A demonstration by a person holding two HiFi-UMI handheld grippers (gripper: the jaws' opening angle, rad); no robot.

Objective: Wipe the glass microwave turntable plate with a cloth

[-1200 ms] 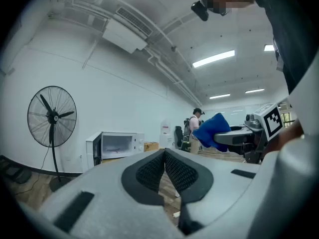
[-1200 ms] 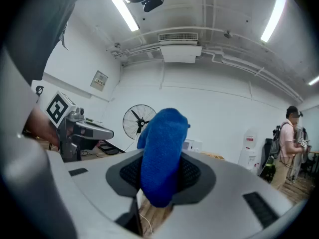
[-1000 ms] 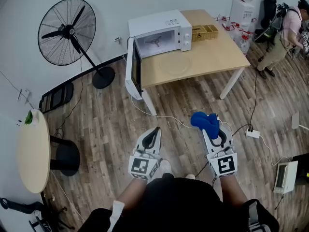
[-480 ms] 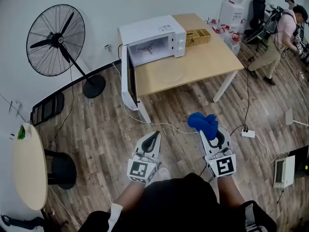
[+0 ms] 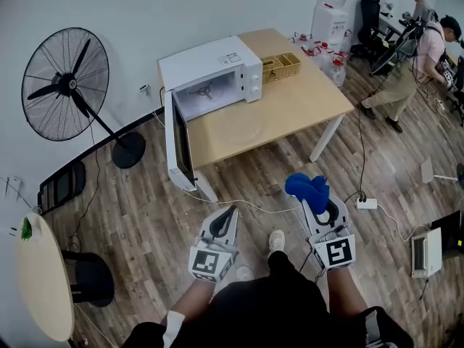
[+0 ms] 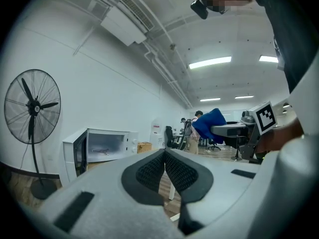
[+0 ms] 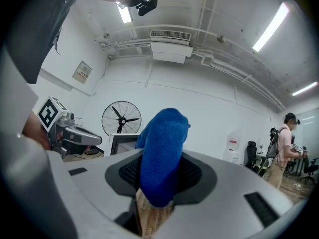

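1. The person is standing on the wooden plank floor [image 5: 145, 194], well apart from the light wooden worktop [image 5: 304, 104], and is holding both grippers out low in front of the body.
2. The left gripper [image 6: 164, 153] is showing its jaws pressed together, pad against pad, with nothing between them.
3. The right gripper [image 5: 317, 203] is clamping a bright blue terry cloth [image 7: 162, 158]. The cloth is bunching up above the jaws and hanging a little below them.
4. The white microwave oven [image 5: 210, 67] is sitting at the worktop's left end. Its door [image 5: 177, 140] is hanging wide open past the worktop edge.
5. The clear round glass turntable plate [image 5: 243, 127] is showing only as a faint outline, lying flat on the worktop just in front of the open oven cavity. Neither gripper is touching it.
6. A woven brown basket [image 5: 279, 66] is resting on the worktop just to the right of the microwave.
7. A black pedestal fan [image 5: 61, 85] is standing by the wall to the left of the worktop.
8. Another person [image 5: 424, 56] is standing in the far right of the room, well apart from the worktop.
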